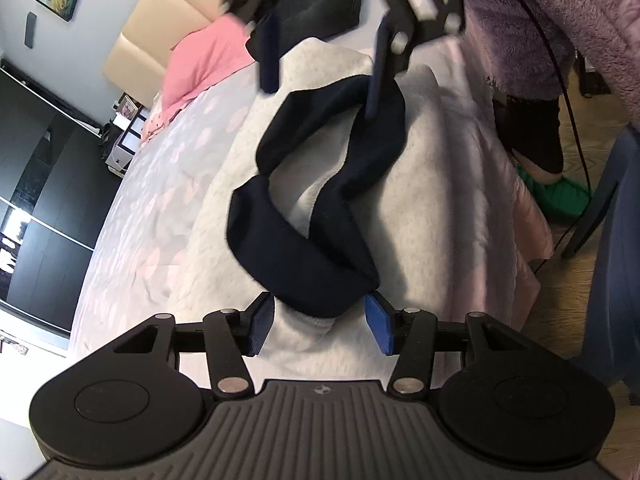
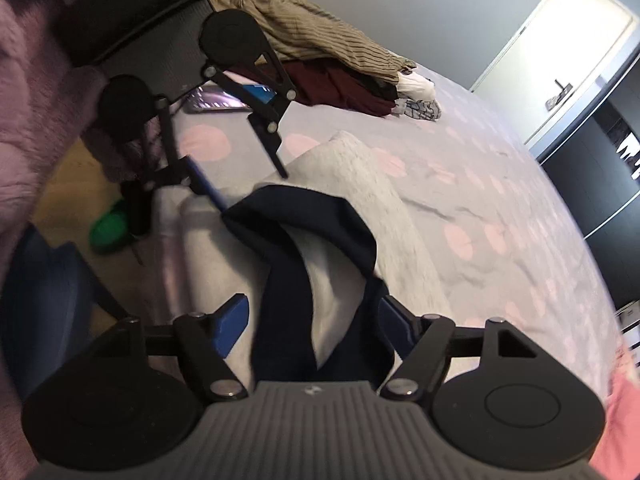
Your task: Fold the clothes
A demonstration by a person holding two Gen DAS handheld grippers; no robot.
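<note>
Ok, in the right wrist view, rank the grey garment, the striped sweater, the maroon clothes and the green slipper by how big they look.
1. Grey garment, though it lies nearest the camera, which inflates it.
2. Striped sweater.
3. Maroon clothes, partly hidden under the sweater, so unsure.
4. Green slipper.

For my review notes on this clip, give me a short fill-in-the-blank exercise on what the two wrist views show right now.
1. The navy waistband belongs to a garment whose main fabric is ____ in colour.
2. The jaws of the left gripper stand ____, with the waistband between them.
3. The grey garment lies on a ____.
4. On the bedspread beyond the right gripper, the olive ribbed sweater lies on top of a ____ garment.

Missing words: grey; open; bed; maroon
</note>
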